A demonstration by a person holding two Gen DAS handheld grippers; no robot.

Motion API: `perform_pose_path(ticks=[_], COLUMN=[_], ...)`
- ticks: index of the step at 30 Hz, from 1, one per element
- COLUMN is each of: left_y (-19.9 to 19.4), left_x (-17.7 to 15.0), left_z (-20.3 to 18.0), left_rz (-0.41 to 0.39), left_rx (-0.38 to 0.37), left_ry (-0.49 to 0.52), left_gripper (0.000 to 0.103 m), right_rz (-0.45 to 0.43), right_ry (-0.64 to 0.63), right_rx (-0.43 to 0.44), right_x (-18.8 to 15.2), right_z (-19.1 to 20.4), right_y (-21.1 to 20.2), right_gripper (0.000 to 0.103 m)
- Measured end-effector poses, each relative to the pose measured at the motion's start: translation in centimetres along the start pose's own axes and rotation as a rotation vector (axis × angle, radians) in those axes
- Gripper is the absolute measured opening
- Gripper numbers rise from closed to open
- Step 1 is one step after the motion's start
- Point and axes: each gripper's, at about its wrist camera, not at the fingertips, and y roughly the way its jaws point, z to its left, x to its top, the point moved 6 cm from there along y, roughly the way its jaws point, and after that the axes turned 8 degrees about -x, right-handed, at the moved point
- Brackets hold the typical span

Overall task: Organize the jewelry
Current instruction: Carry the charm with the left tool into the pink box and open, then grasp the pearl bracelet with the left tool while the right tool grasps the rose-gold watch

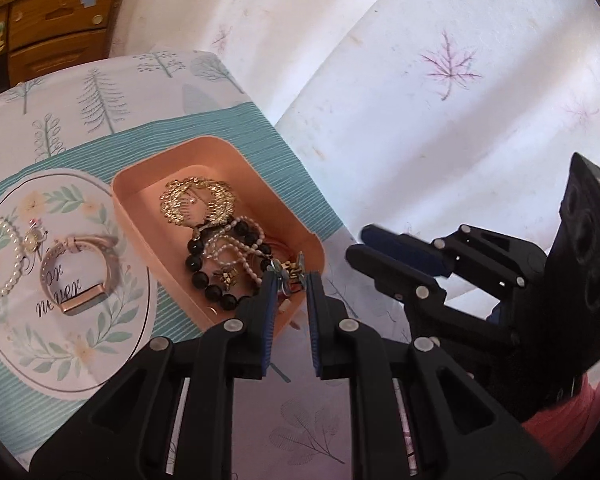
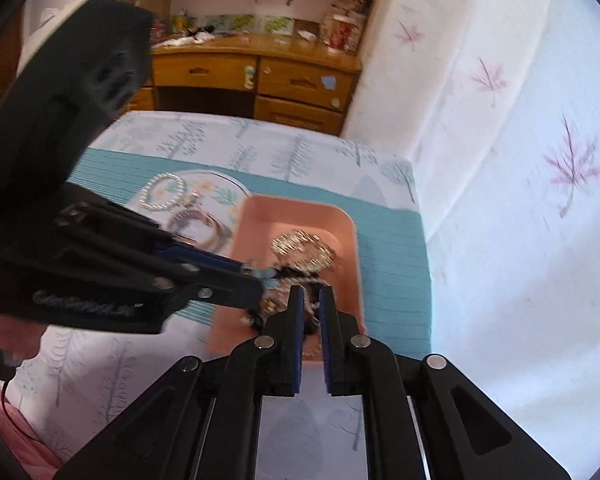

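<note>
Over the pink plastic tray's [image 1: 140, 216] near end, the left claw [image 1: 290, 280] grips a small silver-gold trinket [image 1: 288, 274]; the right claw [image 2: 311, 294], nearly clenched and empty, hovers alongside.

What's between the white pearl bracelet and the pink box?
In the left wrist view, the rose-gold watch lies on the round leafy print between the pearl bracelet and the pink box, with a small gold charm beside the pearls.
</note>
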Motion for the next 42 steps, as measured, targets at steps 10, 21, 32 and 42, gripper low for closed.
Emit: perform_pose_path(ticks=[10, 21, 32, 42], left_y=[-1.9, -7.0, -8.8, -8.2], left_x=[-1.5, -3.7, -4.4, -2.6], left_z=[4.1, 11.8, 18.1, 18.8], left_rz=[0.018, -0.064, -0.055, -0.06], left_rx=[0.111, 0.388, 0.519, 0.592], left_ry=[-0.118, -0.247, -0.062, 0.191], left_gripper=[0.041, 0.054, 0.054, 0.051], right_rz=[0.008, 0.035, 0.025, 0.014], right_ry=[0.11, 0.269, 0.002, -0.38], right_rx=[0.073, 0.315, 0.355, 0.265], right_x=[0.2, 3.0, 5.0, 3.4], right_z=[-0.5, 5.2, 13.8, 19.4], right_y=[1.4, 3.4, 5.1, 8.5], right_gripper=[0.039, 0.077, 0.077, 0.062])
